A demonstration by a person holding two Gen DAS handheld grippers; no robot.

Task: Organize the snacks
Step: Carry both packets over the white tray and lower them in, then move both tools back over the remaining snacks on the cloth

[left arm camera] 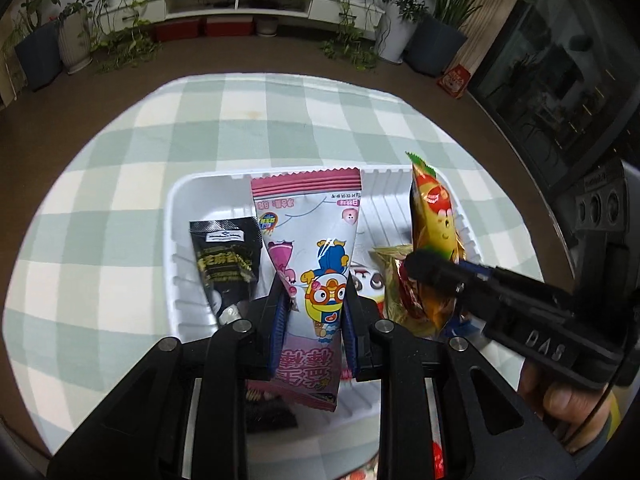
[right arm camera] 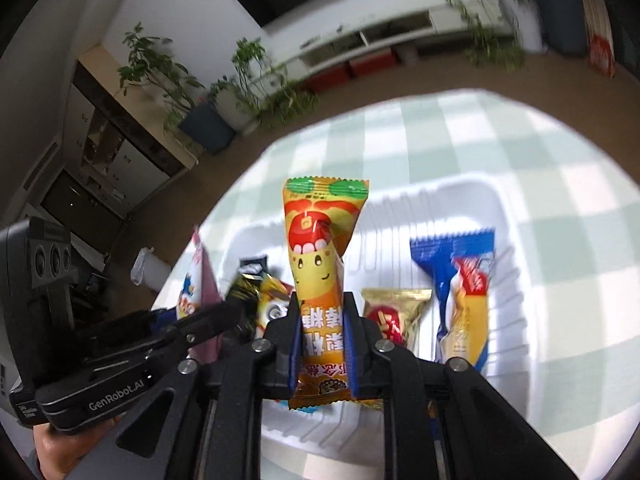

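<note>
The white ribbed tray [left arm camera: 208, 184] sits on a table under a green-and-white checked cloth [left arm camera: 120, 152], and everything here is placed by that tray. The left gripper [left arm camera: 314, 308] hangs over the tray's near half, its blue-padded jaws clamped on a pink cartoon snack packet [left arm camera: 316, 248] that stands upright between them, its crimped top edge reaching toward the tray's far wall. The right gripper [right arm camera: 322, 334] is over the tray too, just beside the left one, jaws pressed on an orange snack packet [right arm camera: 324, 240] held upright, its green crimped end uppermost. Inside the tray, a black packet [left arm camera: 224, 256] lies toward the left wall, a gold-and-red packet [right arm camera: 394, 312] lies near the middle of the floor, and a blue-and-yellow packet [right arm camera: 464, 300] lies toward the right wall, seen in the right wrist view. A few more wrappers lie under the two held packets, too hidden to tell apart. The tray's far strip of floor, along its ribbed far wall, is bare, as is the stretch between the gold packet and the blue one. Beyond every wall of the tray the cloth lies open out to the table's rounded edge. A hand [left arm camera: 568, 400] grips the right gripper's handle, just off the tray's near right corner.
</note>
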